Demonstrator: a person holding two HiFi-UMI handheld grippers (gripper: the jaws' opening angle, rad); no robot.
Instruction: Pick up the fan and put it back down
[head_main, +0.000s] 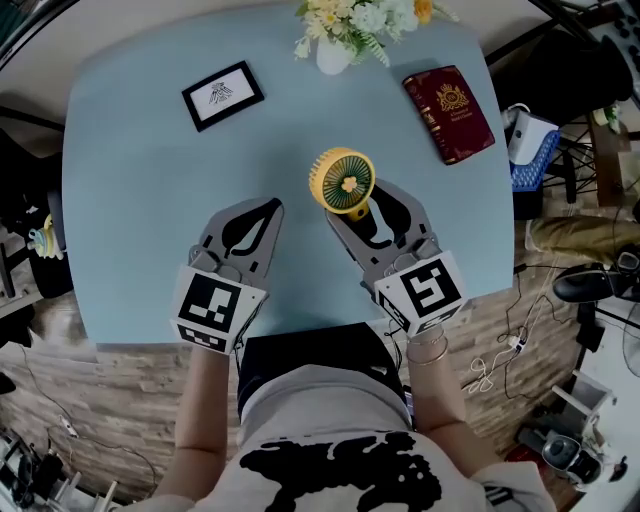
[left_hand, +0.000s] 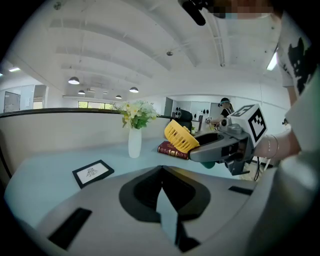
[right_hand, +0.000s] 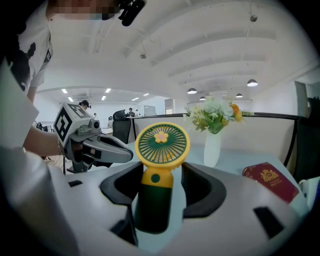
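A small hand fan with a yellow round head and dark green handle stands upright between the jaws of my right gripper, over the near middle of the pale blue table. In the right gripper view the pads press both sides of the green handle, so the right gripper is shut on it. Whether the fan's base touches the table is hidden. My left gripper hovers to the fan's left with its jaws together and nothing between them. The left gripper view catches the fan's yellow back.
At the table's far edge stands a white vase with flowers. A dark red book lies at the far right and a black-framed picture at the far left. Cables and gear crowd the floor to the right.
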